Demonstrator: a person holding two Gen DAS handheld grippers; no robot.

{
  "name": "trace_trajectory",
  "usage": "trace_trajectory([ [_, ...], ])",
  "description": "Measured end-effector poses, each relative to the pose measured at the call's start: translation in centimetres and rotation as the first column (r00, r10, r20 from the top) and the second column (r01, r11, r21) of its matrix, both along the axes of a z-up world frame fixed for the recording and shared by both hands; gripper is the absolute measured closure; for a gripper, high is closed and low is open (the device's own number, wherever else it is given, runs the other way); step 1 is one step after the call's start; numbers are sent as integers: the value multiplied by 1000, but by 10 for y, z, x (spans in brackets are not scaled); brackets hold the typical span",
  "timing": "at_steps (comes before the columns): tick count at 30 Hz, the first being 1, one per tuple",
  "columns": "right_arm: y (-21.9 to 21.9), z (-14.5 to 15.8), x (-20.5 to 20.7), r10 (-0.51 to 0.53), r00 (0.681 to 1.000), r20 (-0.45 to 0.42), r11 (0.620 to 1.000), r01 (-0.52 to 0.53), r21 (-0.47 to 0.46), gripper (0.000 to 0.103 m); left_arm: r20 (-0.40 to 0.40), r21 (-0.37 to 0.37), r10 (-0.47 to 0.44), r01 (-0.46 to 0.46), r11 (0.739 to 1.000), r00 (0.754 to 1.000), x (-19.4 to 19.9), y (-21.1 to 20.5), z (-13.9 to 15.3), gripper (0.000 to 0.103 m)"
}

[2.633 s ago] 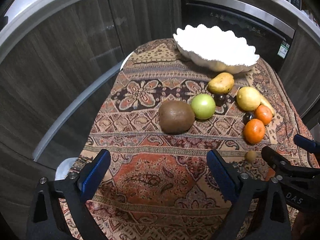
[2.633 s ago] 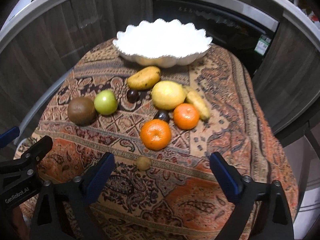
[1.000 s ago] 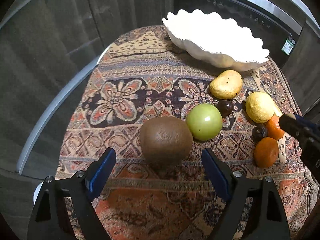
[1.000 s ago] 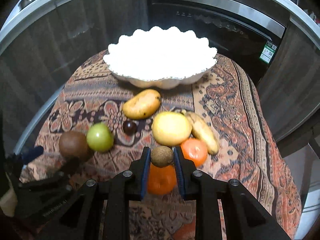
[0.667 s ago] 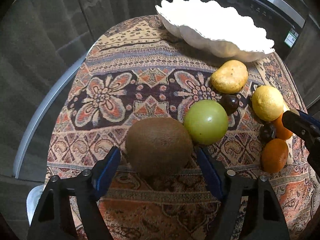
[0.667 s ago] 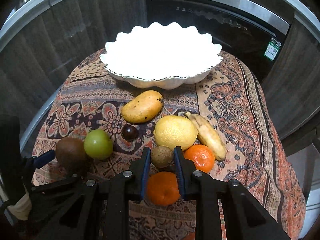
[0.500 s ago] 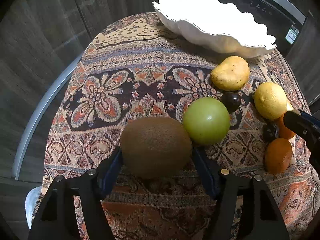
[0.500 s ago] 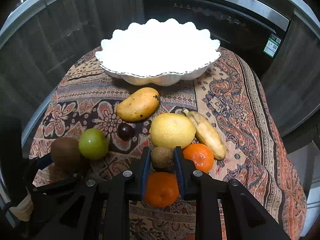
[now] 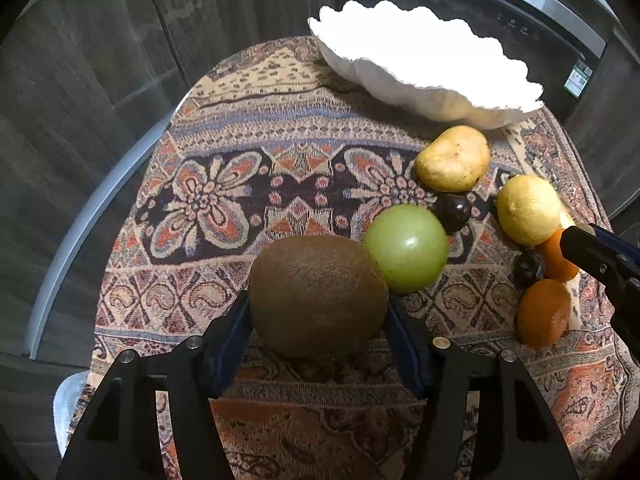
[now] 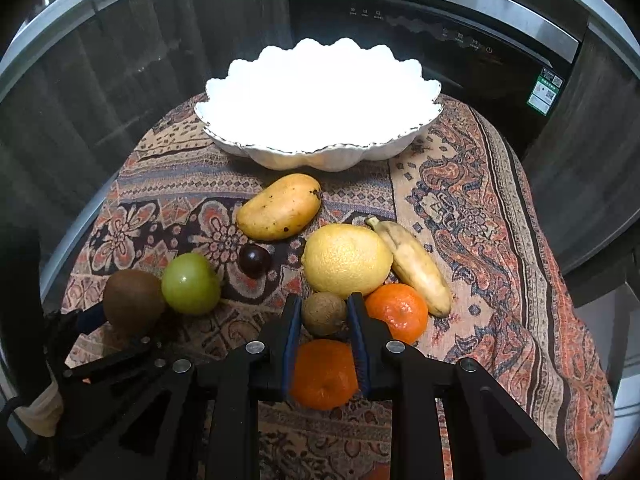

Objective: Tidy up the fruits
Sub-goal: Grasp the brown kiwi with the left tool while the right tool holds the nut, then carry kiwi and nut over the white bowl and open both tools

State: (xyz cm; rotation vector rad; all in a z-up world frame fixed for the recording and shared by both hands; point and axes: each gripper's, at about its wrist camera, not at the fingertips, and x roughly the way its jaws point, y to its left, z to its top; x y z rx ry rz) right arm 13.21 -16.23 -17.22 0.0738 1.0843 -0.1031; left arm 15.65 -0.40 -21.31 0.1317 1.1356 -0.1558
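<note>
A large brown kiwi (image 9: 318,280) lies on the patterned cloth between the fingers of my left gripper (image 9: 318,316). The jaws are closing, and both blue pads touch the kiwi's sides. My right gripper (image 10: 324,320) is shut on a small brown round fruit (image 10: 324,312), held above two oranges (image 10: 396,316). A white scalloped bowl (image 10: 320,156) stands at the far end of the table. A green apple (image 9: 406,248) touches the kiwi's right side. The right gripper's tip (image 9: 600,252) shows at the right edge of the left wrist view.
A mango (image 10: 280,206), dark plum (image 10: 254,260), lemon (image 10: 346,258) and banana (image 10: 416,264) lie between the grippers and the bowl. A second dark plum (image 9: 528,266) sits by the oranges. The table edge curves round on the left, with dark cabinets and an oven front behind.
My left gripper moved forward around the kiwi and its jaws narrowed onto it. The right gripper closed on the small brown fruit and holds it off the cloth.
</note>
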Motion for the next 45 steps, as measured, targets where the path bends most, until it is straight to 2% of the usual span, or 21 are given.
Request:
trace_trajectory([
  [14, -17, 34, -6, -24, 996, 83, 1000, 23, 8, 78, 99, -8, -9, 10, 1000, 995, 0, -8, 55, 41],
  [29, -44, 71, 23, -34, 985, 170, 999, 34, -2, 78, 179, -46, -31, 40, 998, 983, 46, -39, 105, 41],
  [37, -61, 73, 59, -40, 982, 186, 999, 42, -6, 78, 206, -50, -59, 71, 996, 977, 84, -58, 115, 41],
  [45, -72, 63, 94, -42, 983, 177, 999, 42, 4, 78, 191, -54, -74, 86, 995, 979, 121, -74, 103, 41],
])
